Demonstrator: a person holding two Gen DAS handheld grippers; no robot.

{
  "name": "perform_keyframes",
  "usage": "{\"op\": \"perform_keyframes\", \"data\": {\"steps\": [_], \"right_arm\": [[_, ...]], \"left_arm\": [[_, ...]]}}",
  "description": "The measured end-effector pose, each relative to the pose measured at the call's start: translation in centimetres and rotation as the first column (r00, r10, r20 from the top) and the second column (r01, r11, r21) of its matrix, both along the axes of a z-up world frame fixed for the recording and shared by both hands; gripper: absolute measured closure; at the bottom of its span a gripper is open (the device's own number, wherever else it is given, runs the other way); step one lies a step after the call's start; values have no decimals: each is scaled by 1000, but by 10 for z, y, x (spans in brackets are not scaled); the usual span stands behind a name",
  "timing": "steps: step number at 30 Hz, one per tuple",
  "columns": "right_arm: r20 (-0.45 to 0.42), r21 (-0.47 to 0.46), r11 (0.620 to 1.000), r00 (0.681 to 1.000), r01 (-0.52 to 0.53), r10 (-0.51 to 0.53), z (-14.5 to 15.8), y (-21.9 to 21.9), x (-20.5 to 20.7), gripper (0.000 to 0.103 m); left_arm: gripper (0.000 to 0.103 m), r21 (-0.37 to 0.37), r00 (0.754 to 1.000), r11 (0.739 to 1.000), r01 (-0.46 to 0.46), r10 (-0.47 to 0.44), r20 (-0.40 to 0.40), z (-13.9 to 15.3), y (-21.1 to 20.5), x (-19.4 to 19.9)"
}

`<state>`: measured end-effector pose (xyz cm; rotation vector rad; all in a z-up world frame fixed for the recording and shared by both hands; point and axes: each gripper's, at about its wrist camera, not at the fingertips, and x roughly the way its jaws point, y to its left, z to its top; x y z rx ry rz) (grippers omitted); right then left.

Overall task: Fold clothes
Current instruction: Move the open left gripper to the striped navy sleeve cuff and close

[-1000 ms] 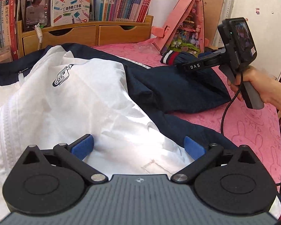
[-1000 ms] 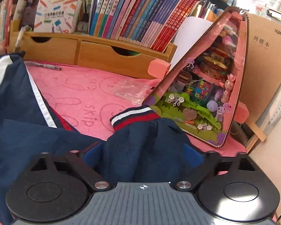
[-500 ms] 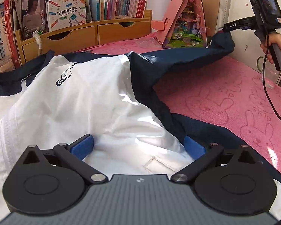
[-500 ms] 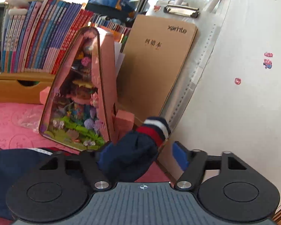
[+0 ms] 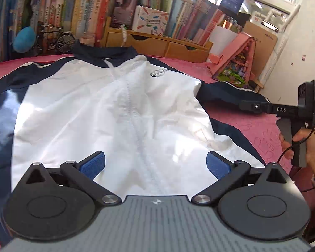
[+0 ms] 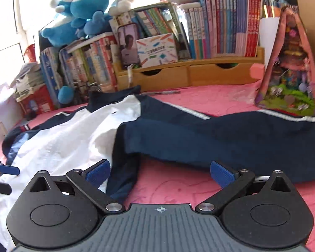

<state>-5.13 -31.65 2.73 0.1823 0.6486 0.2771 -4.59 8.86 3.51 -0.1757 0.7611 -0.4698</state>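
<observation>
1. Okay, containers first: wooden desk organizer (image 6: 189,73) along the back has two drawers, both shut, contents hidden; its top shelf carries a row of books (image 6: 220,25) and a white printer box (image 6: 156,49) beside a phone (image 6: 129,45).
2. Pink triangular miniature-house box (image 6: 292,71) stands upright at the right; small figures and green scenery inside.
3. Surface: pink bunny-print table mat (image 6: 178,180). Blue plush toys (image 6: 82,12) sit on stacked books at the back left; white wall (image 5: 294,48) on the right.
4. Task item: white and navy zip jacket (image 5: 119,109) lies flat on the mat, front up, collar toward the organizer. Its navy sleeve (image 6: 231,138) stretches out to the right, ending near the house box.
5. My left gripper (image 5: 155,164) hovers over the jacket hem, angled down, jaws spread wide, nothing pinched between the blue pads.
6. My right gripper (image 6: 160,173) is angled down just in front of the sleeve; jaws are opening, only bare mat between them, pads touching no cloth.
7. In the left view my right hand (image 5: 304,145) grips the handle, cable hanging below.
</observation>
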Motion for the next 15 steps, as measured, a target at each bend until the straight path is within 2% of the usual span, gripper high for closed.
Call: {"op": "perform_keyframes", "data": {"steps": [1,3,5,7,8,11,13,15], "right_arm": [[-25,35,999,999,-24,25,-4,6,0,0],[-57,65,996,997,-53,57,-14,16,-1,0],[-81,47,998,996,-44,48,-22,25,1,0],[-92,24,999,995,-29,31,-28,34,2,0],[-92,9,1000,995,-23,24,-30,39,2,0],[-85,-68,997,996,-20,14,-30,57,1,0],[-83,-126,992,997,-15,5,-32,66,0,0],[-83,-179,984,996,-8,-7,-33,75,0,0]], "left_arm": [[0,-23,996,996,-86,85,-7,0,29,-9],[0,-32,968,968,-249,249,-10,-1,76,-19],[0,18,901,901,-434,434,17,0,120,-23],[0,121,835,826,-550,545,79,2,145,-11],[0,178,808,789,-589,577,119,3,155,-1],[0,349,779,697,-626,571,259,2,170,45],[0,450,761,615,-648,546,350,-2,177,80],[0,543,757,535,-648,534,378,-12,188,120]]}}
